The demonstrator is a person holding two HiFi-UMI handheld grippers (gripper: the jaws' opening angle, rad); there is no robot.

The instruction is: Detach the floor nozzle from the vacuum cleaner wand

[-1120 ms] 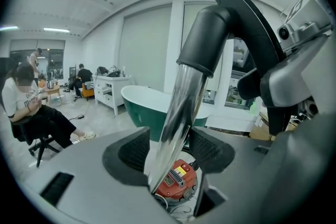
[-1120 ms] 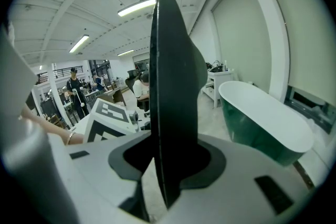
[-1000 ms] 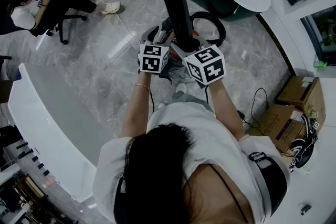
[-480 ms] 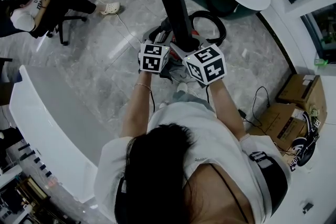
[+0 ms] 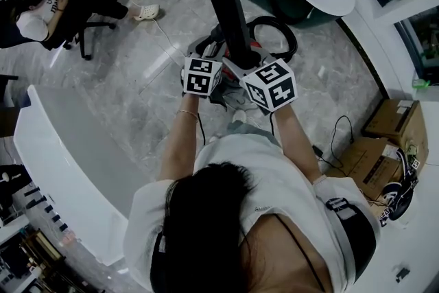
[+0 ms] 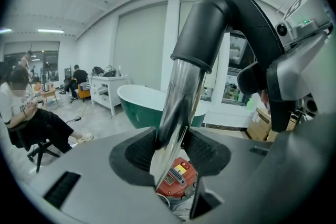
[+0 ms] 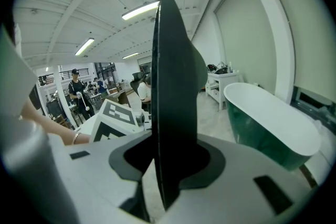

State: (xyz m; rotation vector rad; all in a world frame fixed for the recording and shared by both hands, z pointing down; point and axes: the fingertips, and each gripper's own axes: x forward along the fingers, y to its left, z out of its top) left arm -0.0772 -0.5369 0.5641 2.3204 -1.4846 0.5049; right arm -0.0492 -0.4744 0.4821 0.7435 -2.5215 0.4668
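Left tool point(image 6: 169, 150), just closing, clamps chrome wand point(image 6: 179, 94); right tool point(image 7: 167, 165) grips black nozzle point(image 7: 173, 81).

Two grippers, the left gripper point(image 6: 170, 147) and the right gripper point(image 7: 168, 160); one vacuum cleaner point(image 6: 177, 178); one bathtub point(image 7: 273, 123); two cardboard boxes point(image 5: 392, 121); one office chair point(image 5: 86, 27); one seated person point(image 5: 41, 7)

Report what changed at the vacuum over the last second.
The left gripper has just been closing its jaws and now clamps the chrome wand. The rest stayed as it was: the right gripper grips the black floor nozzle as before, neither gripper shifted, and the nozzle is not yet off the wand.
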